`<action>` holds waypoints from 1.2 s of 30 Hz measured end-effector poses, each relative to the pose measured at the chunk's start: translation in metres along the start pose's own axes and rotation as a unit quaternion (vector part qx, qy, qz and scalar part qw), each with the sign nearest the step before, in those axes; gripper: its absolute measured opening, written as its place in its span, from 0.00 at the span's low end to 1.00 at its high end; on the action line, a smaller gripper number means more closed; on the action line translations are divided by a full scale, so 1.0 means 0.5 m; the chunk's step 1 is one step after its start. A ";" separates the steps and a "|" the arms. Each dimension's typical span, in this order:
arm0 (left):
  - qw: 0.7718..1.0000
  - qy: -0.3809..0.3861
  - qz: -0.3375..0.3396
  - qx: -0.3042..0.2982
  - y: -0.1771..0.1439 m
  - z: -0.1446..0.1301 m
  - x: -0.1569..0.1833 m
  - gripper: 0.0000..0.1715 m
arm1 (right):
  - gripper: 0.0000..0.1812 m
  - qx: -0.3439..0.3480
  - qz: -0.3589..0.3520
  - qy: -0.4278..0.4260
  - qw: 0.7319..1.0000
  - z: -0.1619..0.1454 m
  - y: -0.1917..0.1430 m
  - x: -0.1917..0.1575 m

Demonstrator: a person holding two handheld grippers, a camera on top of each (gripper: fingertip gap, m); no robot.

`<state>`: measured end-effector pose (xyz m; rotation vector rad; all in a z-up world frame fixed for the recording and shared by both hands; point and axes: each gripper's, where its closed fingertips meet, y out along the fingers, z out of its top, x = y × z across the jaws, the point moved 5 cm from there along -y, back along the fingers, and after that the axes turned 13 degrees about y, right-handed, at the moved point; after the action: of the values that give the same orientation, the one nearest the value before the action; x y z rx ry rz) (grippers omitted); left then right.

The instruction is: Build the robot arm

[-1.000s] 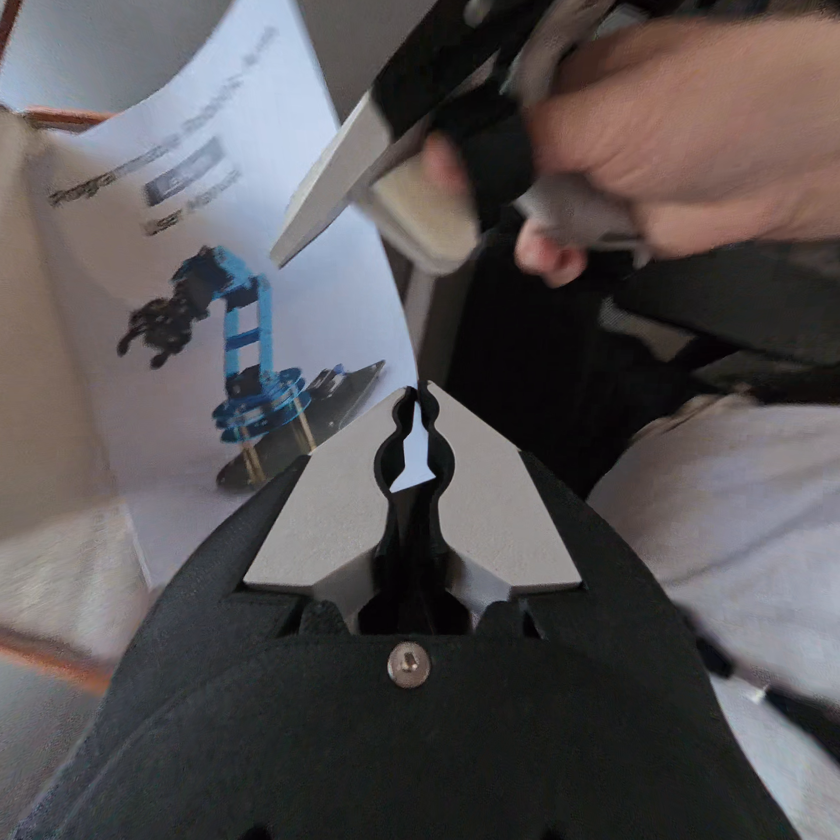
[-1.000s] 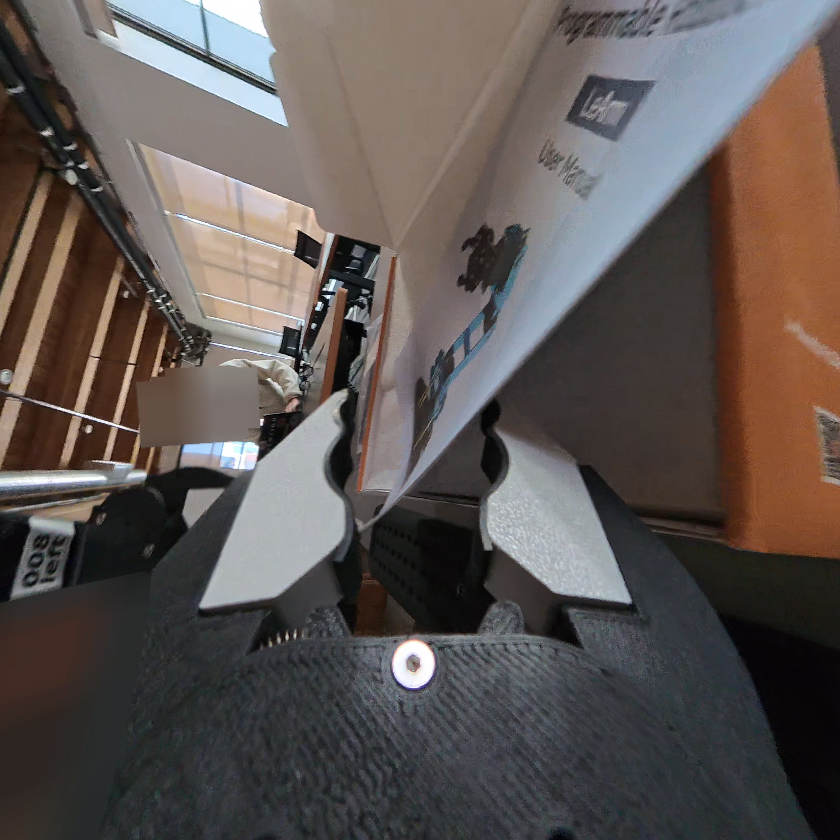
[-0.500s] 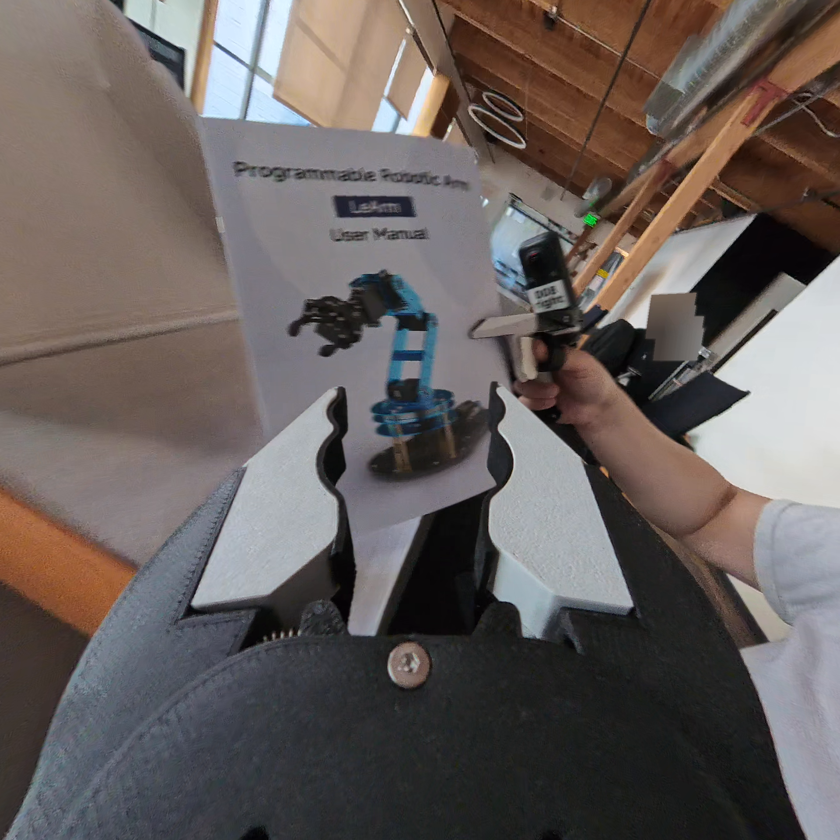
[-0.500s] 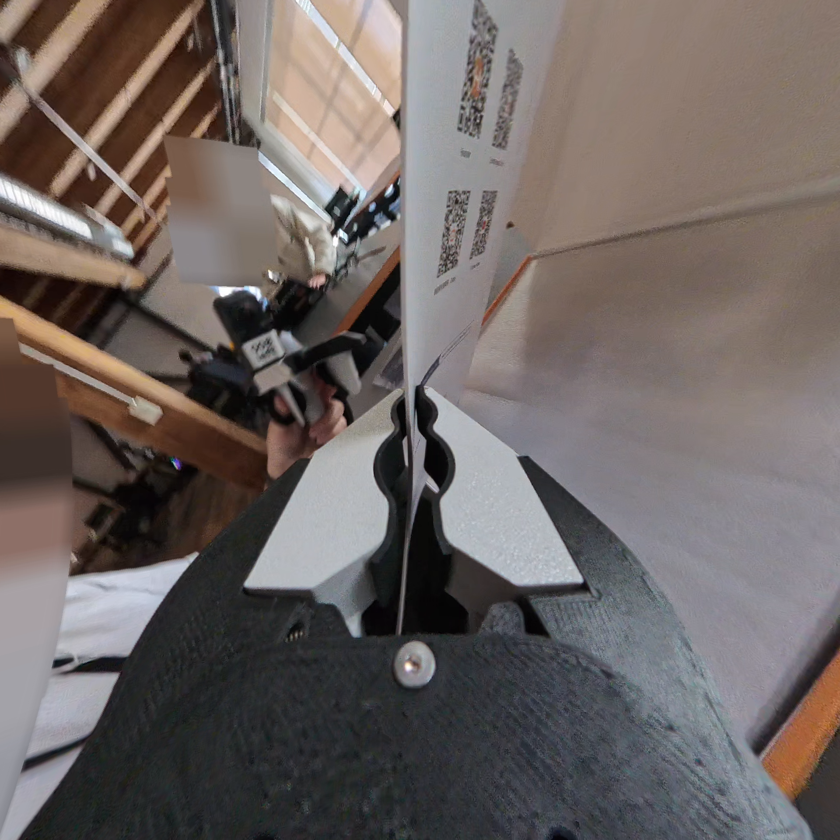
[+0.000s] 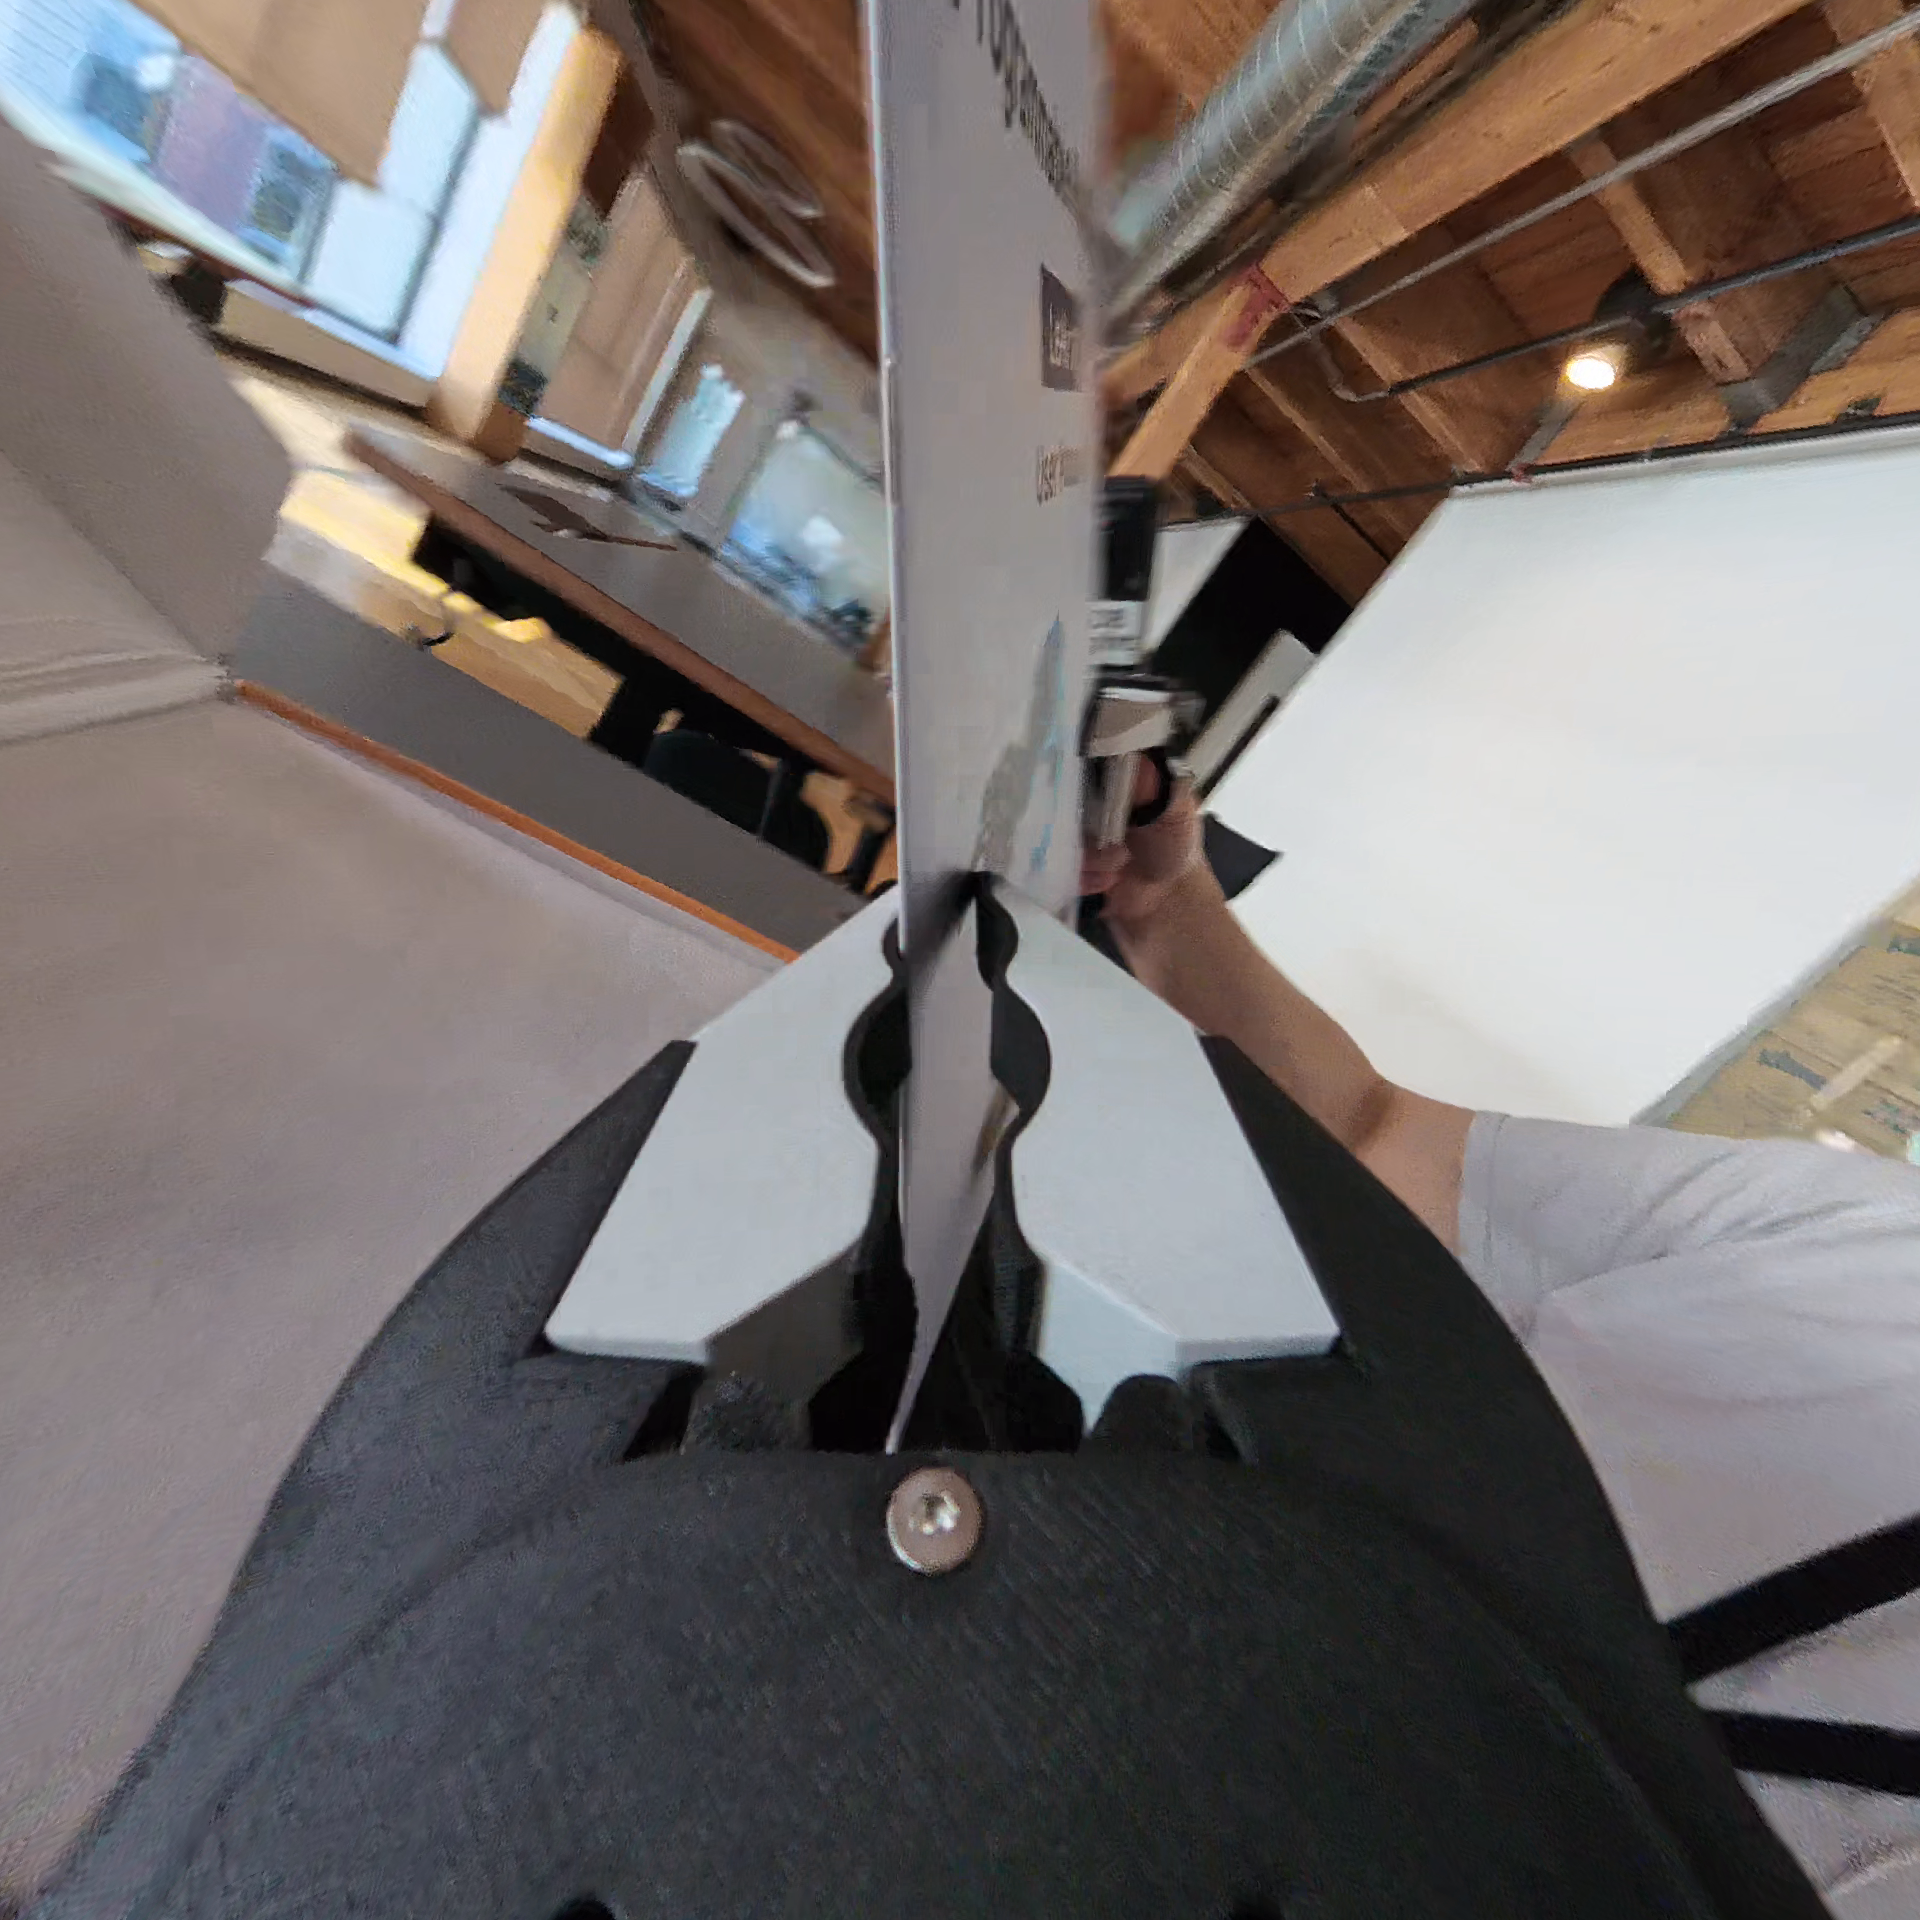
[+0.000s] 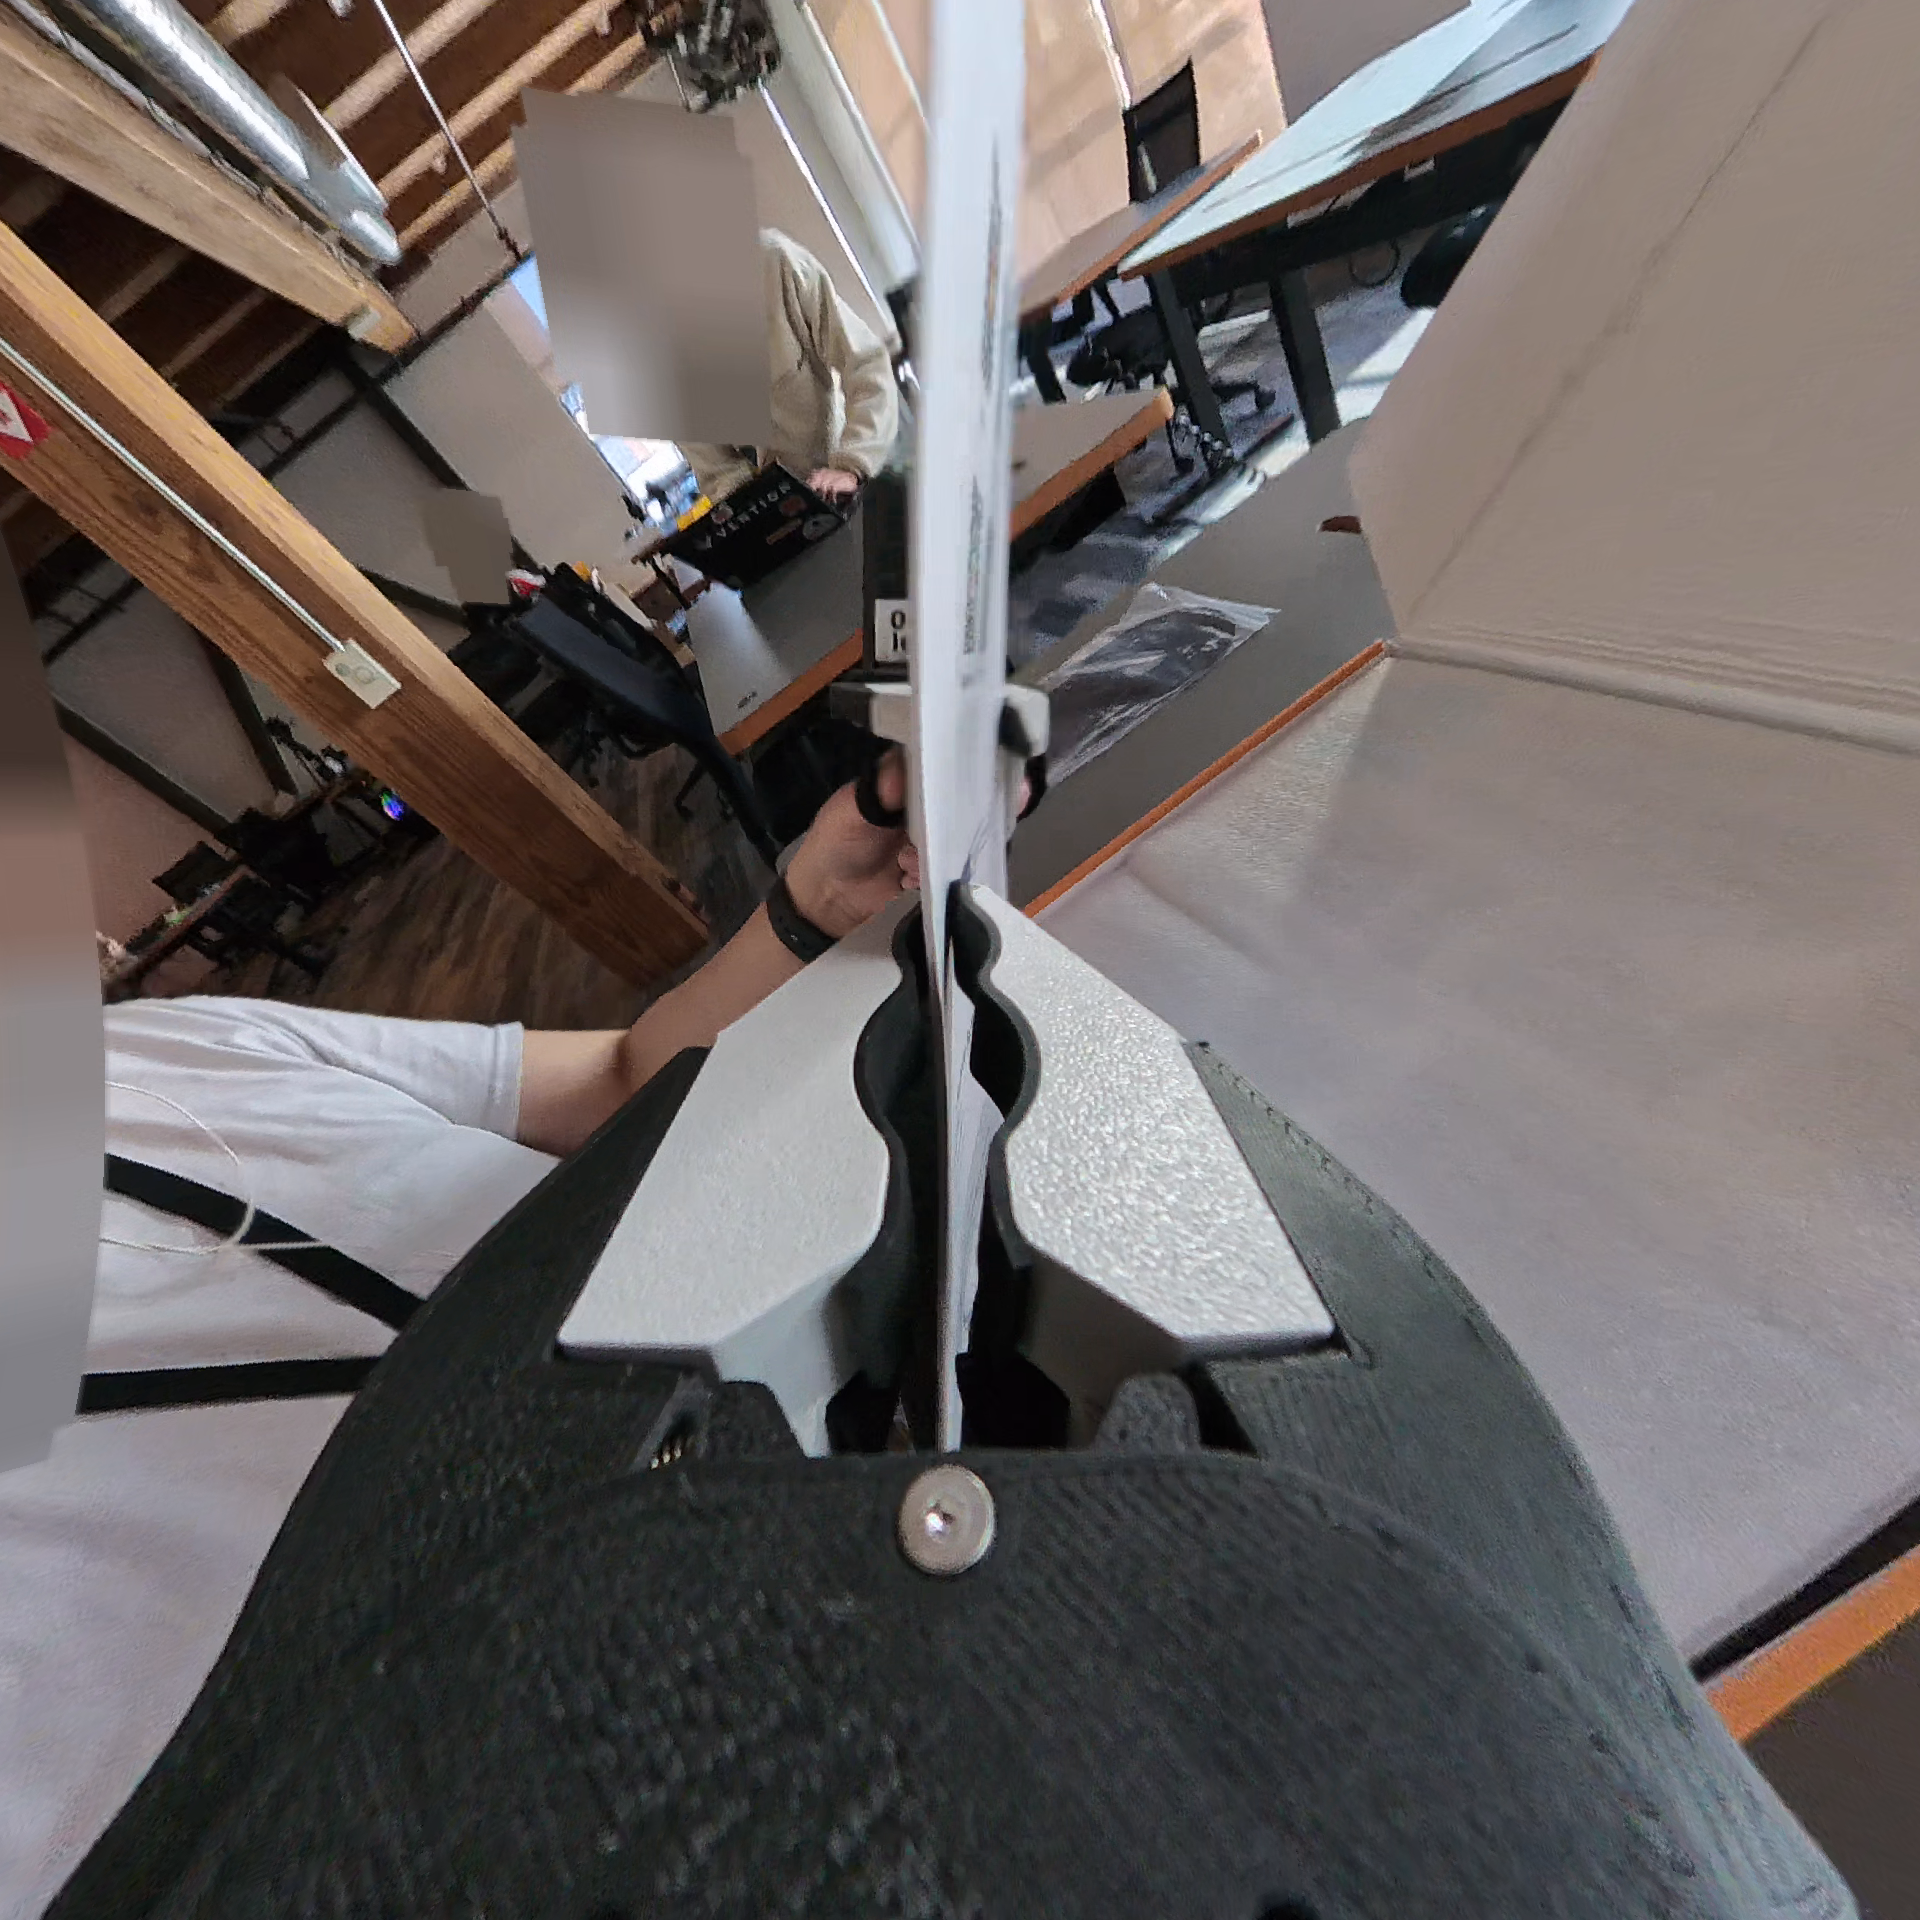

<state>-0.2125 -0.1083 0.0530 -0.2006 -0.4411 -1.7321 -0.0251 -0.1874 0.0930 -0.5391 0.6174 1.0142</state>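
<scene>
Both hand-held grippers now pinch the printed booklet: left hand-held gripper [image 5: 943, 902], spread half a second ago, clamps one edge; right hand-held gripper [image 6: 951, 906] grips the opposite edge, booklet [image 5: 982, 436] held aloft above the grey counter [image 6: 1558, 1039].

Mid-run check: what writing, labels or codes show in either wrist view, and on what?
I don't quote wording; here is what bears it.
White booklet, pinched by left gripper and right gripper: cover print seen edge-on, square codes on the back.
White label on the left gripper's mount: half hidden.
Black case on a desk: pale lettering.
Red sign on a beam: cut off.
</scene>
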 end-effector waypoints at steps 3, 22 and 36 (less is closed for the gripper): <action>0.999 -0.006 -0.053 0.006 0.032 0.013 0.018 0.00 | 0.00 0.050 0.017 0.026 0.998 -0.003 -0.036 0.015; 0.945 -0.087 -0.058 -0.310 0.640 0.009 -0.123 0.00 | 0.00 0.275 0.044 0.177 0.944 0.001 -0.549 0.268; 0.928 -0.114 -0.061 -0.350 0.971 -0.141 -0.073 0.00 | 0.00 0.308 -0.041 0.220 0.925 -0.115 -0.878 0.304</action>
<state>0.2747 -0.1774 0.0630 -0.9103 0.0237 -1.9391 0.4142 -0.3219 0.0028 -0.2236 1.2489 0.5654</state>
